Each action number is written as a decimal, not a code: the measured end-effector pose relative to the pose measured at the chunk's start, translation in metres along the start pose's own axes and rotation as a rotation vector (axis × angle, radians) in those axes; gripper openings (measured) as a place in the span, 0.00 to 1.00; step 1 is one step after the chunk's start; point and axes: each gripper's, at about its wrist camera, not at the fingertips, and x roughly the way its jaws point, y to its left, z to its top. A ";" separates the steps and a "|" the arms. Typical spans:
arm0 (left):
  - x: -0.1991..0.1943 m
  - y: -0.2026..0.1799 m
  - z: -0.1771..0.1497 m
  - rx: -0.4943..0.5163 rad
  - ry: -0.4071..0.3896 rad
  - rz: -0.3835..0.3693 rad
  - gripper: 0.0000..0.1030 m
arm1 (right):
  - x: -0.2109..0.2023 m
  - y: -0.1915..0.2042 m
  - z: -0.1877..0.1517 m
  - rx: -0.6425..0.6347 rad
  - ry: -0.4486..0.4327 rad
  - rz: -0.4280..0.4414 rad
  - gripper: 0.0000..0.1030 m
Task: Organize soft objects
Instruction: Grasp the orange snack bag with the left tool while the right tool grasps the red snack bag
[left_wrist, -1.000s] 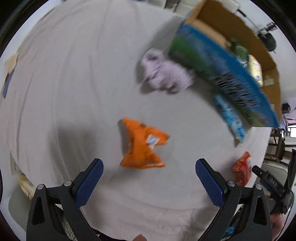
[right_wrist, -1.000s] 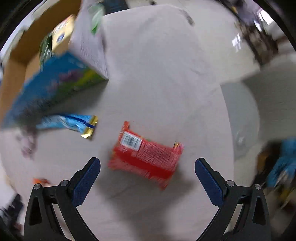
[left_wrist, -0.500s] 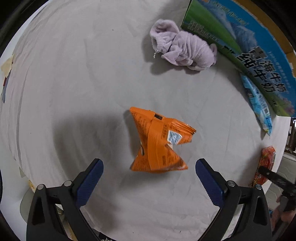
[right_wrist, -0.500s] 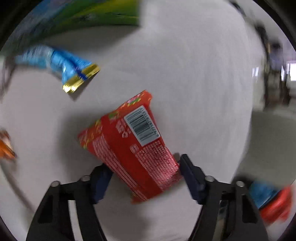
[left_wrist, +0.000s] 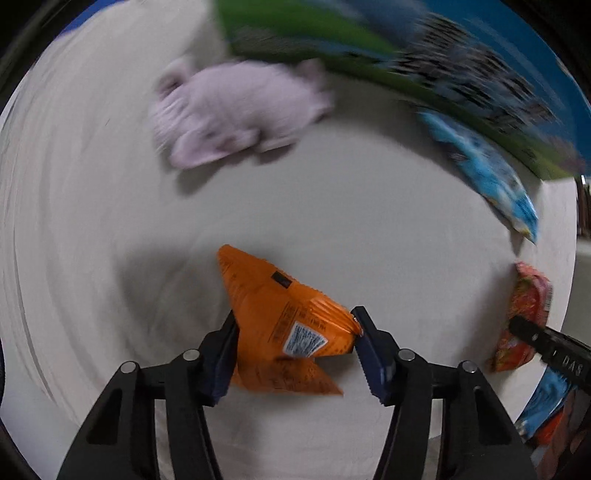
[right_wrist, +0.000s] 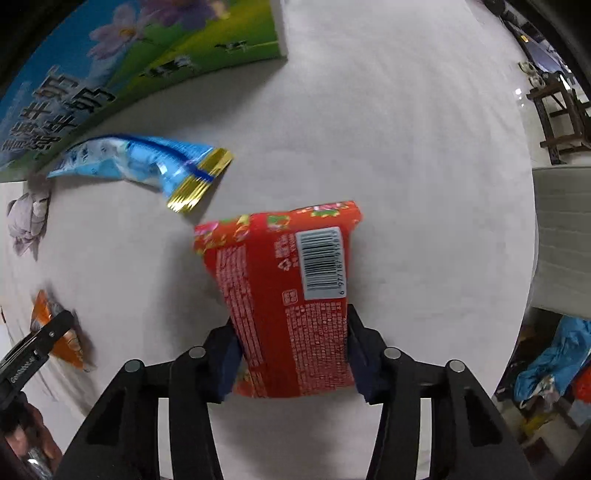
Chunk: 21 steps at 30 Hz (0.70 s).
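Two snack packets sit in closing jaws on the white cloth (right_wrist: 406, 147); the left gripper (left_wrist: 295, 354) pinches a crumpled orange packet (left_wrist: 280, 317); the right gripper (right_wrist: 291, 354) pinches a red packet (right_wrist: 288, 295) with barcode; farther lie a blue packet (right_wrist: 140, 162), a lilac plush toy (left_wrist: 236, 114) and a printed carton (right_wrist: 110, 74).

In the left wrist view, motion blur smears the pale lilac plush toy (left_wrist: 236, 114) and the printed blue-and-green carton (left_wrist: 424, 62), whose top runs off the frame. The crinkly orange snack packet's (left_wrist: 284, 325) lower part is perhaps tucked behind the claw pads.
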 end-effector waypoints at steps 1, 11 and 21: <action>0.002 -0.007 0.000 0.014 -0.003 0.002 0.53 | -0.001 0.004 -0.005 -0.007 0.010 0.011 0.48; 0.024 -0.045 -0.007 0.058 -0.008 0.043 0.54 | 0.008 0.034 -0.015 -0.062 0.009 -0.075 0.51; 0.020 -0.042 -0.020 0.057 -0.015 0.009 0.36 | 0.028 0.043 -0.020 -0.062 -0.025 -0.116 0.46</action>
